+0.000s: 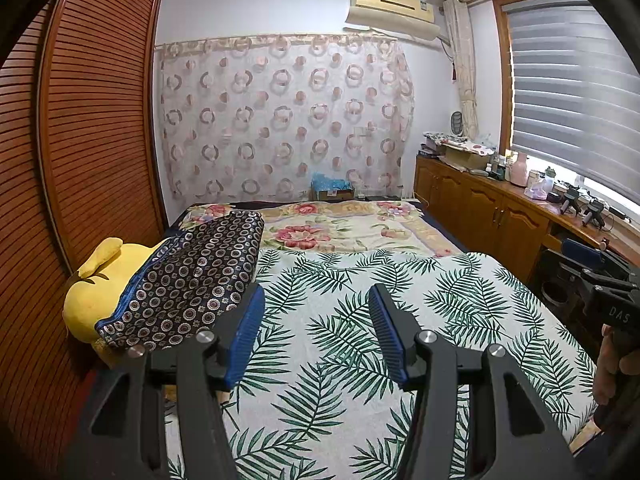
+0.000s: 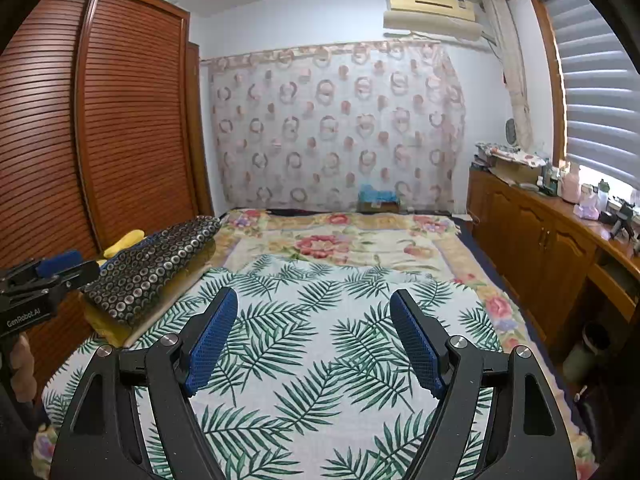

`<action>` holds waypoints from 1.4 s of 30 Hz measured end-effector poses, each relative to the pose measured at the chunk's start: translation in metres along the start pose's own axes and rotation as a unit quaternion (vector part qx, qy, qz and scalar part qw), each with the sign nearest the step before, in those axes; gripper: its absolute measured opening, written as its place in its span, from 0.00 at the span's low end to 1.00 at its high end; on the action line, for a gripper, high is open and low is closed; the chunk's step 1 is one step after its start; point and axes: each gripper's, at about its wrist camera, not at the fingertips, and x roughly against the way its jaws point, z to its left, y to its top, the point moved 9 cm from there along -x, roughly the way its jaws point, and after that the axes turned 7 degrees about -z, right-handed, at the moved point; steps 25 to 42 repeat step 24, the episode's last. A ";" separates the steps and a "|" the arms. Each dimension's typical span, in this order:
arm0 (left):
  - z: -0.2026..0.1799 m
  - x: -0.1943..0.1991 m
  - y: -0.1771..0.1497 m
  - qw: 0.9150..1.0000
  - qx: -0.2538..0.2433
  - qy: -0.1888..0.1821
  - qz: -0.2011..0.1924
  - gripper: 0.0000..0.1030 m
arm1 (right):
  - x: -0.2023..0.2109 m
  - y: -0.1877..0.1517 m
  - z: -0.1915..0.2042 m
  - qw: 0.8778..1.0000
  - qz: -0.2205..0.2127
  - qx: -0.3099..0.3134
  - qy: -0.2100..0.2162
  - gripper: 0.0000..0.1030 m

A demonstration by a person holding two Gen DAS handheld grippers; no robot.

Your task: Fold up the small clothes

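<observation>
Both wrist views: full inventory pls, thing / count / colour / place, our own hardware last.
Leaf-print sheet: 1, white with green fronds, spread on the near bed.
Floral blanket: 1, cream with pink flowers, far half of bed.
Patterned pillow: 1, dark blue with circle print, left bed edge, lying on the plush.
Plush toy: 1, yellow, under the pillow.
Wardrobe: 1, brown, louvred, left.
Curtain: 1, sheer with pink rings, back wall.
Air conditioner: 1, cream, top right.
Cabinet: 1, brown, cluttered, under window.
Small clothes: none visible.
Left gripper: black, blue pads, open.
Right gripper: same, open.
</observation>
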 end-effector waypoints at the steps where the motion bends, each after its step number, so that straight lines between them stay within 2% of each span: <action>1: 0.000 0.000 0.000 1.000 0.000 -0.001 0.000 0.52 | 0.000 0.000 0.000 1.000 0.000 0.001 0.000 0.78; 42: 0.000 0.001 0.000 1.000 0.000 0.000 -0.002 0.52 | 0.002 0.000 -0.004 1.000 0.000 0.000 0.001 0.78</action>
